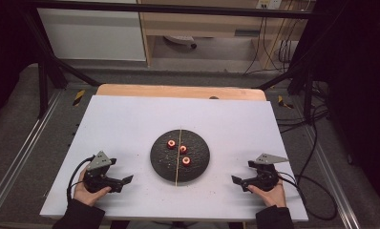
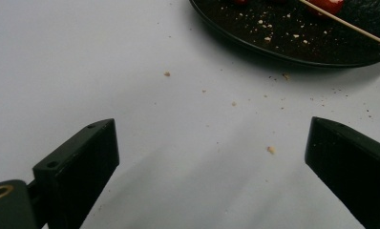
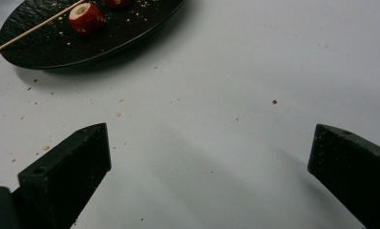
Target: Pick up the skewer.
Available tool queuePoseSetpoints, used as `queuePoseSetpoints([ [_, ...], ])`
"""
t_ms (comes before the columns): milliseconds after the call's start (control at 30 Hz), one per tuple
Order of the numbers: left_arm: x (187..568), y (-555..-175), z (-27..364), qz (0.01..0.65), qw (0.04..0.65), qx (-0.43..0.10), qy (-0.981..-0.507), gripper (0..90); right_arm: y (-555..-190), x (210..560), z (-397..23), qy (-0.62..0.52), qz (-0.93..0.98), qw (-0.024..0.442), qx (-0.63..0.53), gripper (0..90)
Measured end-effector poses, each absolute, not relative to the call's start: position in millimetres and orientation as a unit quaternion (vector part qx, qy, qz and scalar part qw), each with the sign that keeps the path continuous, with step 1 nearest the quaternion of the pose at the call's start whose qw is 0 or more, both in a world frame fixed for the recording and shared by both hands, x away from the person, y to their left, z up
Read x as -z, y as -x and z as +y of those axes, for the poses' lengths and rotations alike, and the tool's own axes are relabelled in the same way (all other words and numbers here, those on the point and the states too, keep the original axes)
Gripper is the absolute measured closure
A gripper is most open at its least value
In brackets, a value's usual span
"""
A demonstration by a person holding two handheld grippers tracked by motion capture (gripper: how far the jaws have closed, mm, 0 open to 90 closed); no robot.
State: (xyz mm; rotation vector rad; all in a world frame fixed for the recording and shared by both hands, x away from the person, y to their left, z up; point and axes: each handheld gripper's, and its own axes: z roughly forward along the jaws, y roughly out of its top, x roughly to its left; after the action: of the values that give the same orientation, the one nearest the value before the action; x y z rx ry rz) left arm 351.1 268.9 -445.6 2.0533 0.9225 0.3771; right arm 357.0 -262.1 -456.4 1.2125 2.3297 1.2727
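Resting on the table, left gripper (image 1: 122,182) and right gripper (image 1: 239,183) stand released (nothing held); the skewer (image 1: 178,157) lies across the dark plate (image 1: 161,164) midway between them, long axis running away from the person

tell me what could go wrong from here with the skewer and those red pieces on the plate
The thin skewer lies flat across the dark plate, so jaws closing on it might slip off or flick it away. The three red pieces look round and sit loose, so a nudge could roll them off. Both the left gripper and right gripper rest open, apart from the plate.
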Motion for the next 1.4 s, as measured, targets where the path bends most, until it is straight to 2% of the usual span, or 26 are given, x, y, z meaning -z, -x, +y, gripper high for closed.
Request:
queuePoseSetpoints([
  [467, 440, -348, 255, 0.357, 0.416, -0.150, -0.823, 4.9, -357, 455, -263, -0.414, 0.790, 0.115, -0.437, 1.2],
  [767, 438, -345, 241, 0.351, 0.421, -0.139, -0.825, 9.3, -357, 455, -263, -0.416, 0.790, 0.115, -0.436, 1.2],
  [1200, 434, -341, 220, 0.352, 0.423, -0.128, -0.825, 29.2, -357, 455, -263, -0.416, 0.791, 0.114, -0.435, 1.4],
  [1267, 433, -340, 217, 0.353, 0.421, -0.127, -0.825, 36.3, -357, 456, -263, -0.416, 0.791, 0.113, -0.434, 1.4],
  [1333, 432, -341, 213, 0.355, 0.420, -0.125, -0.826, 38.6, -357, 455, -263, -0.416, 0.791, 0.113, -0.435, 1.4],
  [1400, 431, -340, 209, 0.356, 0.417, -0.127, -0.826, 45.0, -357, 455, -263, -0.415, 0.792, 0.113, -0.434, 1.4],
])
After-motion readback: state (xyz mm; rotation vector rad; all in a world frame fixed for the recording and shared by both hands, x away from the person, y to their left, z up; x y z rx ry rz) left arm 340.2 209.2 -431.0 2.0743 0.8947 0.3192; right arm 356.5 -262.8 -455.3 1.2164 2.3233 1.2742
